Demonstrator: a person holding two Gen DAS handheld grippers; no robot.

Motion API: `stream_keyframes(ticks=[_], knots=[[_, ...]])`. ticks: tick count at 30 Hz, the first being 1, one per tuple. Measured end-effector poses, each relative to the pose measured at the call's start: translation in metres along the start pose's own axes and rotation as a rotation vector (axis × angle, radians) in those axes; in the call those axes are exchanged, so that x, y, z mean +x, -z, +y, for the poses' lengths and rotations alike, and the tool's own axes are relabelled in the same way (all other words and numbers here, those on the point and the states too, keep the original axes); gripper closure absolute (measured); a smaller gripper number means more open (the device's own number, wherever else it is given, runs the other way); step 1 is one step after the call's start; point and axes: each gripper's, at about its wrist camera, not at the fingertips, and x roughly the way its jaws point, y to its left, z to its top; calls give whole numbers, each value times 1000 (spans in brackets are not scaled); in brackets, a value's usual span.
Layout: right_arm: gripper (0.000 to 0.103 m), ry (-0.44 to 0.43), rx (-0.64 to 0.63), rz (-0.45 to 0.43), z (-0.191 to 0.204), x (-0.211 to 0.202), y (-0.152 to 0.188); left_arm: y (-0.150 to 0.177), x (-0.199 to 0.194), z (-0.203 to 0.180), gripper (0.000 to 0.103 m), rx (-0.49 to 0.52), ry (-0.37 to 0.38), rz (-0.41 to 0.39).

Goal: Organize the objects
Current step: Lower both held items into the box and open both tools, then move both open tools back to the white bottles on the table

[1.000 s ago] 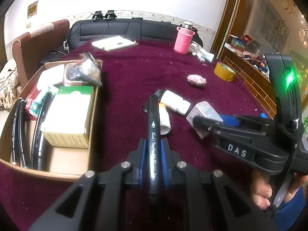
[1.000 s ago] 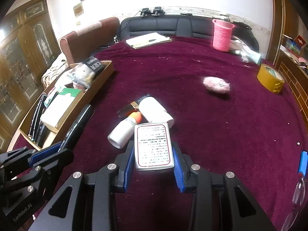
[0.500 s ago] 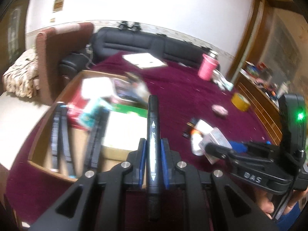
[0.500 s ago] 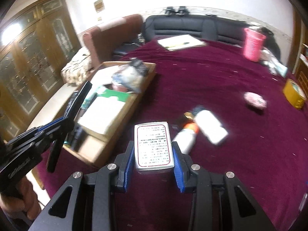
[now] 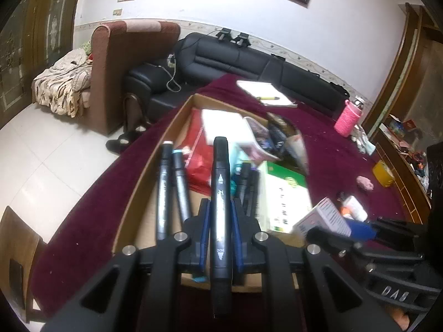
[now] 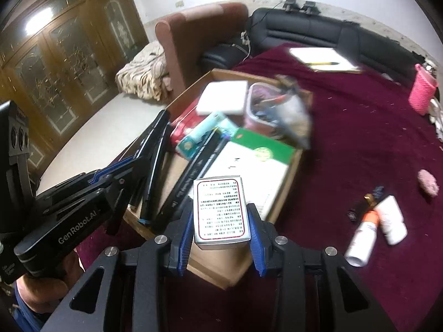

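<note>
My left gripper [image 5: 220, 210] is shut on a black marker [image 5: 220, 193] that points forward, held above the near end of the cardboard box [image 5: 177, 116]. In that box lie two dark markers [image 5: 171, 182], a red pack [image 5: 198, 155], a green-and-white carton [image 5: 285, 193] and a white pad [image 5: 224, 123]. My right gripper [image 6: 221, 221] is shut on a small white printed box [image 6: 220, 210], hovering over the box's near corner [image 6: 221, 265]. The left gripper [image 6: 130, 163] with its marker shows at the left of the right wrist view. The right gripper's small box [image 5: 324, 218] appears at the right of the left wrist view.
On the maroon tablecloth [image 6: 360, 144] lie white bottles [image 6: 376, 227], a pink fuzzy lump [image 6: 427, 181], a yellow tape roll [image 5: 383, 173], a pink cup [image 6: 423, 94] and a notepad with pen [image 6: 321, 58]. A brown armchair [image 5: 124, 63] and black sofa [image 5: 249, 61] stand behind; pale floor lies left.
Both grippers swung left from the loose items on the cloth to above the cardboard box, each still holding its object. The bottles have slid to the right edge of view.
</note>
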Motion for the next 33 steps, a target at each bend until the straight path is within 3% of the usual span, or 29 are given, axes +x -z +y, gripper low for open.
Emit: stream_keyframes(ticks=[11,15,20,27,33], knots=[[62,15,-40,-20,11,19,-24,-5,24,13,89,-18,-23,24],[62,-19,-47,-29,14,21,-30,-5,28,16,89,-23,-22,28],[51,-10,-49,-51,13,15,-31,-5,28,17,88,-26,-21,29],[51,-51,-15,-120,3,-18,-30,-3,27,16,88,-21,-22,20],[52,-118,81,-334,-31,-101,-17,-2,18,13,88,-15,-27,6]])
